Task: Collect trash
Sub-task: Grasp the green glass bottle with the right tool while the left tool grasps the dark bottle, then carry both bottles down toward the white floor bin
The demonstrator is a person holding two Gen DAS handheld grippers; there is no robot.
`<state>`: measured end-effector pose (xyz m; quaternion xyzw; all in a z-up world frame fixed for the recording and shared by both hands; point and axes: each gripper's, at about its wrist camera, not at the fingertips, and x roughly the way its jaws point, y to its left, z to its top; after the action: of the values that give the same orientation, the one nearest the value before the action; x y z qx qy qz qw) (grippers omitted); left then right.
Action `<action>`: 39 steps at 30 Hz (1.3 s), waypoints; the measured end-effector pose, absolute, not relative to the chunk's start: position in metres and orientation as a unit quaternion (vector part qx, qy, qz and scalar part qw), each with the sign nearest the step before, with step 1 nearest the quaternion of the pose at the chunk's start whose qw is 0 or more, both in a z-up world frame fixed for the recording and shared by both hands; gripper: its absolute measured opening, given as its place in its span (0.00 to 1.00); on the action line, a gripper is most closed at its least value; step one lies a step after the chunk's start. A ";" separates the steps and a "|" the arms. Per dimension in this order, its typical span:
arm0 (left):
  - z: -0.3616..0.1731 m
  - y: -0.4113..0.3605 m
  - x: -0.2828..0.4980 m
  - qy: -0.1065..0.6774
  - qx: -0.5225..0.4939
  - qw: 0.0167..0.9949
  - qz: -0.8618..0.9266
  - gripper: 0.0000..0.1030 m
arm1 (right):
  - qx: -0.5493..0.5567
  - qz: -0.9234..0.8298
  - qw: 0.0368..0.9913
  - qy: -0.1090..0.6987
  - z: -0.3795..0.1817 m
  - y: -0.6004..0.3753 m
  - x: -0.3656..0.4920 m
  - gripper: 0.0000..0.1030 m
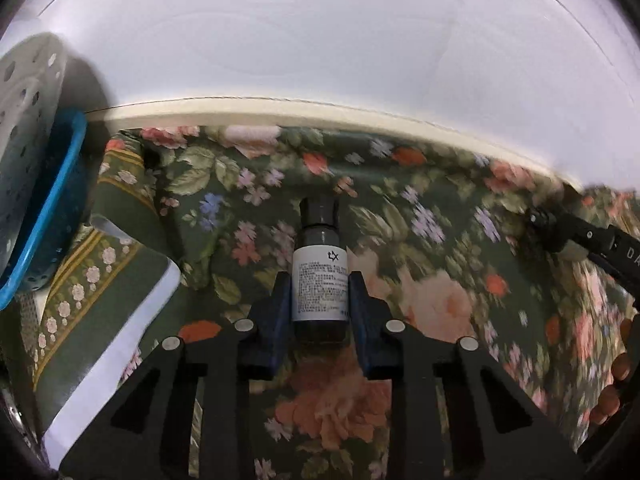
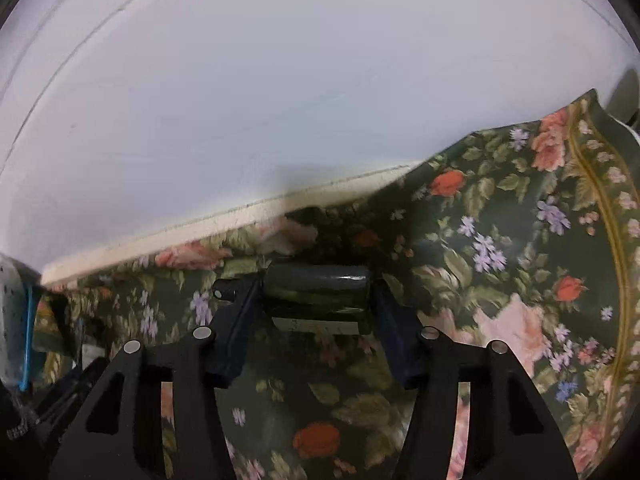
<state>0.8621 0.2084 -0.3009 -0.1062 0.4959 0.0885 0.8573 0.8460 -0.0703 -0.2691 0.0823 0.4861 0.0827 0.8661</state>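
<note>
Jaws around "tx"-labelled bottle (image 1: 320, 276).

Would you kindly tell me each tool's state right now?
Left tool: closed on the white-labelled dark bottle.
Right tool: closed on a dark green bottle.

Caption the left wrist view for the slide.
Left claw shut on small dark labelled bottle lying on floral cloth.

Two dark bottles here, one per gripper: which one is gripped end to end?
The bottle in the right gripper: it lies crosswise, one finger by its cap. The white-labelled bottle in the left gripper is held by its sides.
</note>
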 end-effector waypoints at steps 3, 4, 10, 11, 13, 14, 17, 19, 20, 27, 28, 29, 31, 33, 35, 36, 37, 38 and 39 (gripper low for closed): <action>-0.296 0.198 0.849 0.499 -0.101 0.858 0.067 0.27 | 0.081 0.098 0.866 0.484 -0.260 -0.076 0.826 0.51; -0.292 0.195 0.843 0.497 -0.105 0.859 0.060 0.27 | 0.083 0.101 0.866 0.483 -0.256 -0.080 0.818 0.51; -0.255 0.175 0.803 0.467 -0.110 0.876 0.051 0.27 | 0.113 0.122 0.864 0.475 -0.224 -0.108 0.778 0.51; -0.246 0.175 0.799 0.460 -0.112 0.879 0.052 0.27 | 0.114 0.124 0.865 0.472 -0.217 -0.113 0.778 0.51; -0.226 0.167 0.783 0.447 -0.111 0.886 0.055 0.27 | 0.108 0.128 0.872 0.460 -0.200 -0.124 0.757 0.51; -0.222 0.163 0.779 0.442 -0.109 0.888 0.058 0.27 | 0.104 0.131 0.875 0.454 -0.192 -0.122 0.749 0.51; -0.199 0.146 0.750 0.423 -0.100 0.898 0.065 0.27 | 0.092 0.150 0.882 0.437 -0.170 -0.134 0.724 0.51; -0.183 0.134 0.726 0.411 -0.090 0.904 0.072 0.27 | 0.085 0.161 0.886 0.426 -0.164 -0.135 0.713 0.51; -0.178 0.124 0.715 0.403 -0.086 0.908 0.075 0.27 | 0.081 0.169 0.888 0.419 -0.155 -0.142 0.699 0.51; -0.145 0.079 0.641 0.375 -0.086 0.920 0.070 0.27 | 0.060 0.205 0.898 0.386 -0.129 -0.164 0.637 0.51; -0.140 0.074 0.631 0.372 -0.087 0.921 0.069 0.27 | 0.058 0.208 0.898 0.383 -0.127 -0.166 0.630 0.51; -0.136 0.070 0.621 0.370 -0.086 0.923 0.068 0.27 | 0.053 0.209 0.900 0.379 -0.122 -0.169 0.619 0.51; -0.124 0.061 0.597 0.362 -0.085 0.926 0.063 0.27 | 0.047 0.209 0.903 0.372 -0.116 -0.173 0.603 0.51; -0.115 0.056 0.579 0.357 -0.086 0.928 0.057 0.27 | 0.049 0.215 0.903 0.369 -0.111 -0.174 0.587 0.51; -0.109 0.051 0.560 0.355 -0.084 0.930 0.050 0.27 | 0.051 0.216 0.904 0.366 -0.107 -0.175 0.573 0.51; -0.108 0.050 0.551 0.354 -0.081 0.931 0.047 0.27 | 0.052 0.215 0.905 0.364 -0.105 -0.175 0.563 0.51; -0.106 0.050 0.543 0.353 -0.080 0.931 0.045 0.27 | 0.054 0.214 0.905 0.363 -0.102 -0.175 0.553 0.51; -0.105 0.050 0.532 0.352 -0.078 0.932 0.041 0.27 | 0.056 0.213 0.906 0.362 -0.100 -0.175 0.543 0.51; -0.105 0.050 0.525 0.351 -0.077 0.932 0.039 0.27 | 0.059 0.212 0.906 0.362 -0.100 -0.176 0.535 0.51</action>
<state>0.5255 0.0500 -0.1050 -0.0765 0.3515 0.0389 0.9323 0.5353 -0.1756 -0.0997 0.0587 0.3616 0.2120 0.9060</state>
